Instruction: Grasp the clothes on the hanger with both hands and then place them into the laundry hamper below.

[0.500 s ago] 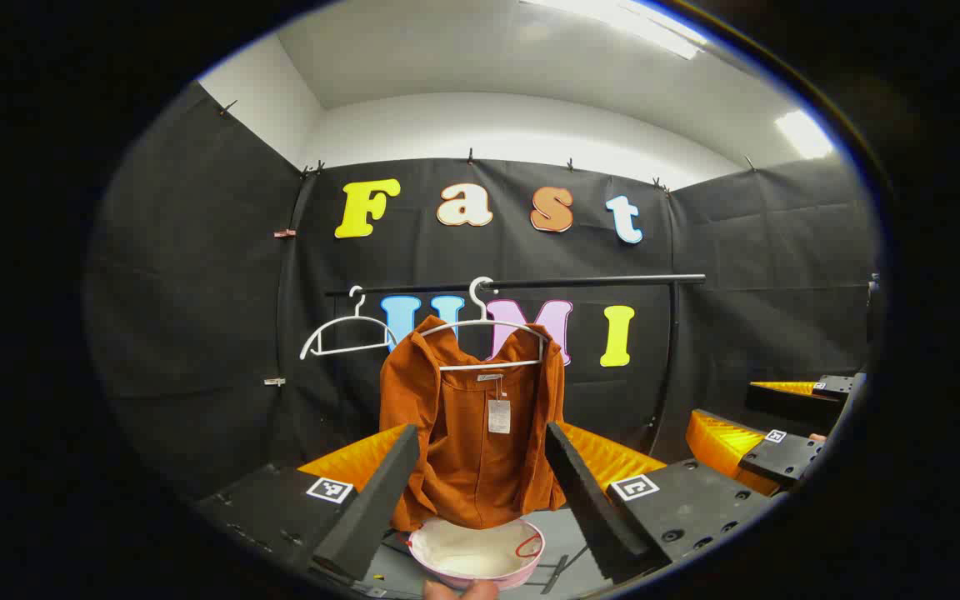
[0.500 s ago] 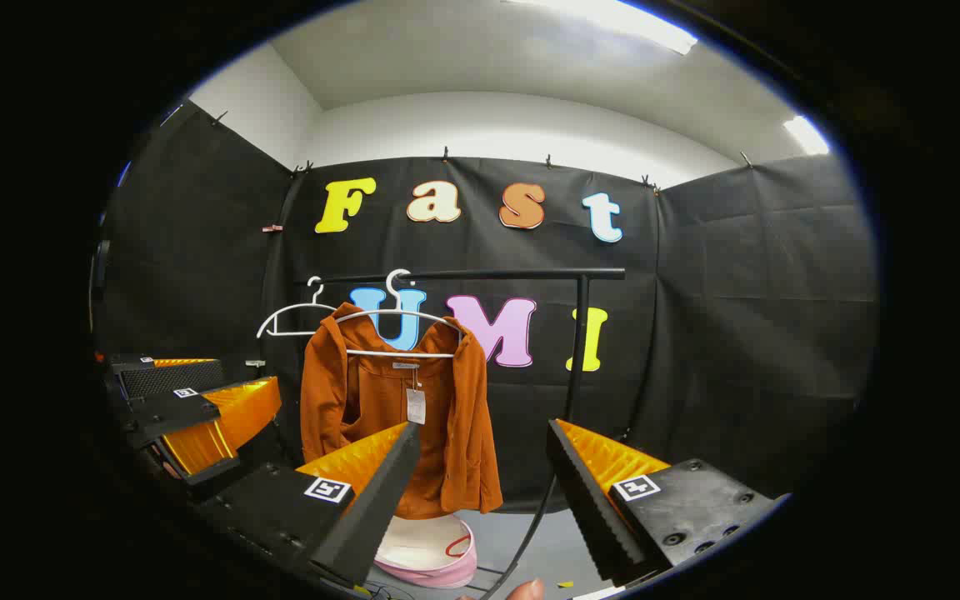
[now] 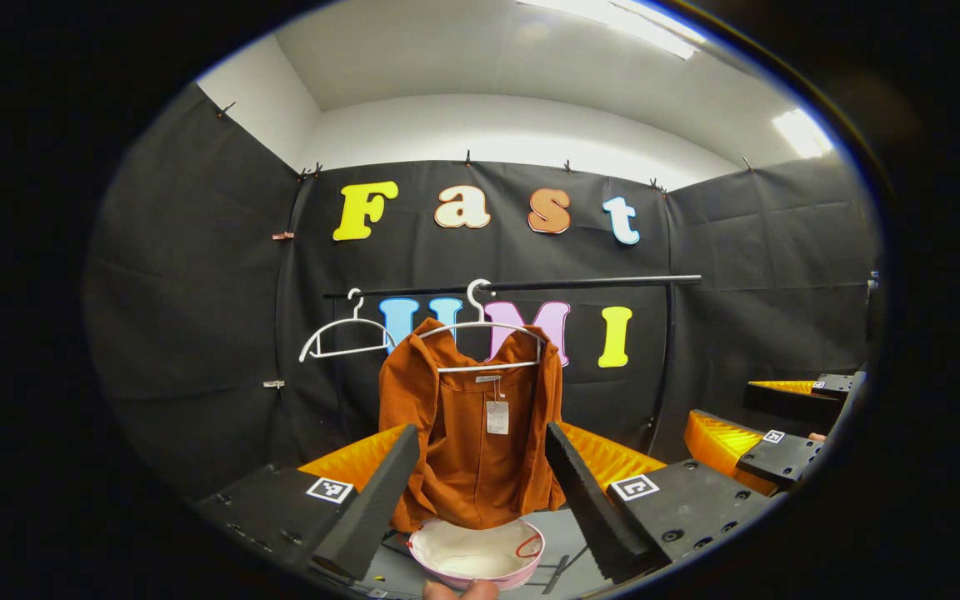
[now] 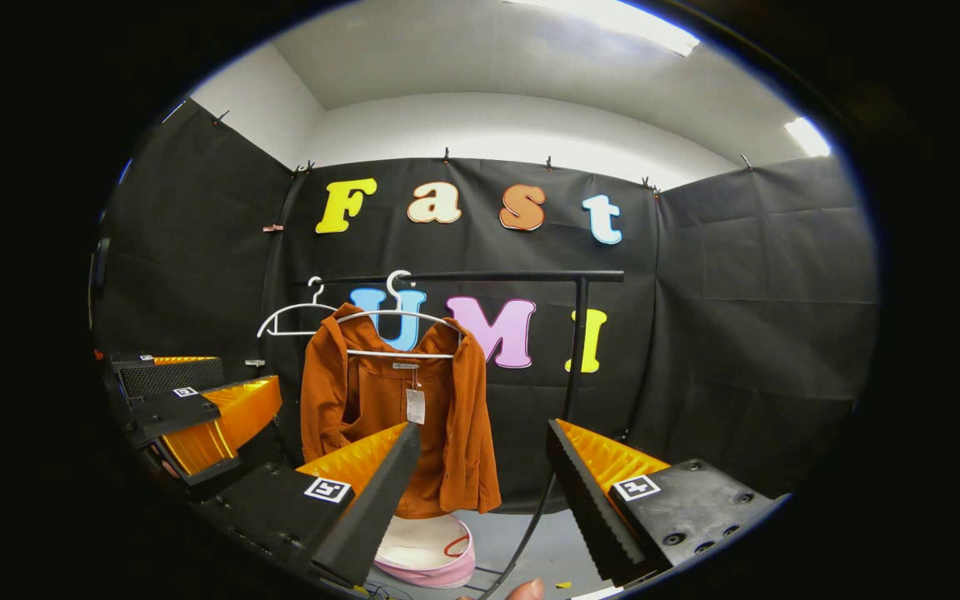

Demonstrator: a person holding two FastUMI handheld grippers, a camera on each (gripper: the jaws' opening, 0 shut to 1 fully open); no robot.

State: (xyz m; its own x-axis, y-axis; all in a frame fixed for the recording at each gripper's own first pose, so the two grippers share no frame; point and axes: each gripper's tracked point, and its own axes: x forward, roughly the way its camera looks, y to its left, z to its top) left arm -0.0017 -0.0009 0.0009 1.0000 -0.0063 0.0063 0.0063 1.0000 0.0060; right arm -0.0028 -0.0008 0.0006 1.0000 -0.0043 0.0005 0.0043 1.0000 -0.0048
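Note:
A rust-orange jacket (image 3: 472, 442) (image 4: 401, 417) hangs on a white hanger (image 3: 484, 333) (image 4: 397, 321) from a black rail (image 3: 522, 286) (image 4: 480, 275). Below it on the floor sits a pink laundry hamper (image 3: 476, 554) (image 4: 430, 550) with a pale lining. My left gripper (image 3: 480, 442) is open, some way short of the jacket and facing it. My right gripper (image 4: 484, 437) is open too, aimed just right of the jacket. In the right gripper view the left gripper (image 4: 188, 408) shows at the left edge. The right gripper (image 3: 767, 433) appears at the right edge of the left gripper view.
A second, bare white hanger (image 3: 347, 337) (image 4: 292, 321) hangs left of the jacket. The rail's black upright post (image 4: 576, 342) stands to the right, with a curved base leg (image 4: 530, 525) running down to the grey floor. Black cloth walls close in on three sides.

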